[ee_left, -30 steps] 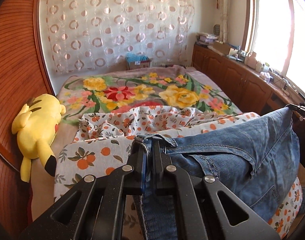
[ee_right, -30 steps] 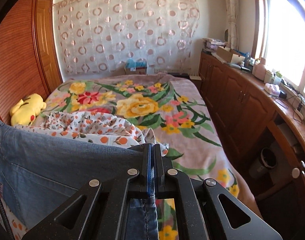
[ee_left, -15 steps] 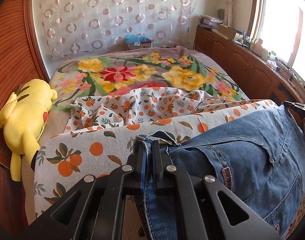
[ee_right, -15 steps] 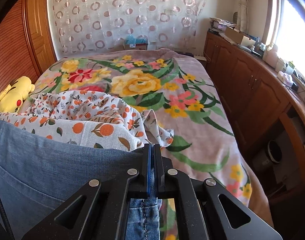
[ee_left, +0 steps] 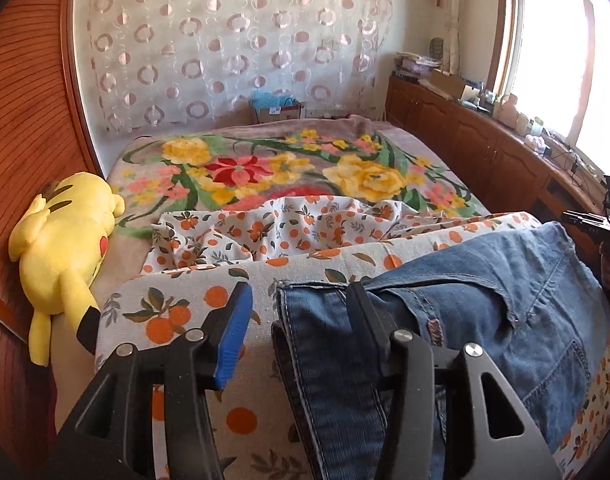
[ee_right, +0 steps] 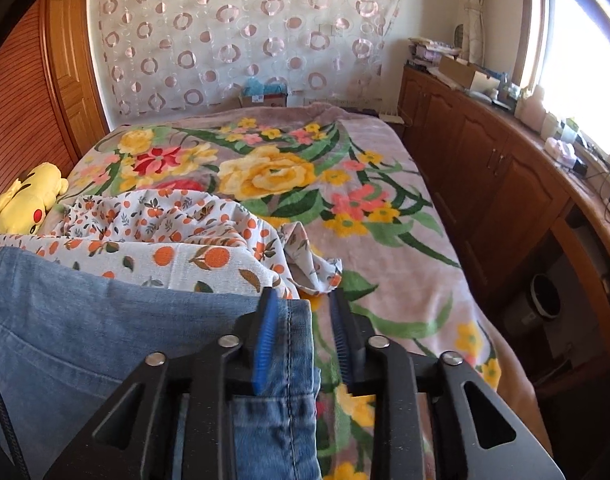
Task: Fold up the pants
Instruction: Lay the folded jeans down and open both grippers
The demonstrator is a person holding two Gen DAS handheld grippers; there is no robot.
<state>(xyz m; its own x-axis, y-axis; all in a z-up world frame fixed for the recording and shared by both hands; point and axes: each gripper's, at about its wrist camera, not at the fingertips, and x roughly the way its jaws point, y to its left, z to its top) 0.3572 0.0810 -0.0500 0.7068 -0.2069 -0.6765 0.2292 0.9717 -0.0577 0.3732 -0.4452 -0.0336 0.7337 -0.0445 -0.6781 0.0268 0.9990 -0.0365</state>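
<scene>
Blue jeans [ee_left: 485, 312] are lying across an orange-print sheet [ee_left: 177, 312] on a bed with a floral blanket [ee_right: 345, 200]. Both grippers have just been opening: the left gripper [ee_left: 297, 304] and right gripper [ee_right: 301, 312] are spreading their fingers, each straddling a denim edge without pinching it. The fold is being released; next, likely withdrawing and regripping for another fold.

Ahead of my fingers I saw a bed [ee_right: 385, 216] under a flowered blanket [ee_left: 289, 168], with an orange-print sheet [ee_left: 305, 232] bunched nearer to them. Beyond it a sheer curtain [ee_left: 233, 40] with ring patterns covered the far wall. To the left of the fingers stood a slatted wooden wardrobe [ee_left: 29, 120], a yellow plush toy [ee_left: 65, 240] lying against it. To the right ran low wooden cabinets [ee_right: 485, 168], cluttered on top, beneath a window [ee_right: 585, 48] bright with daylight.
</scene>
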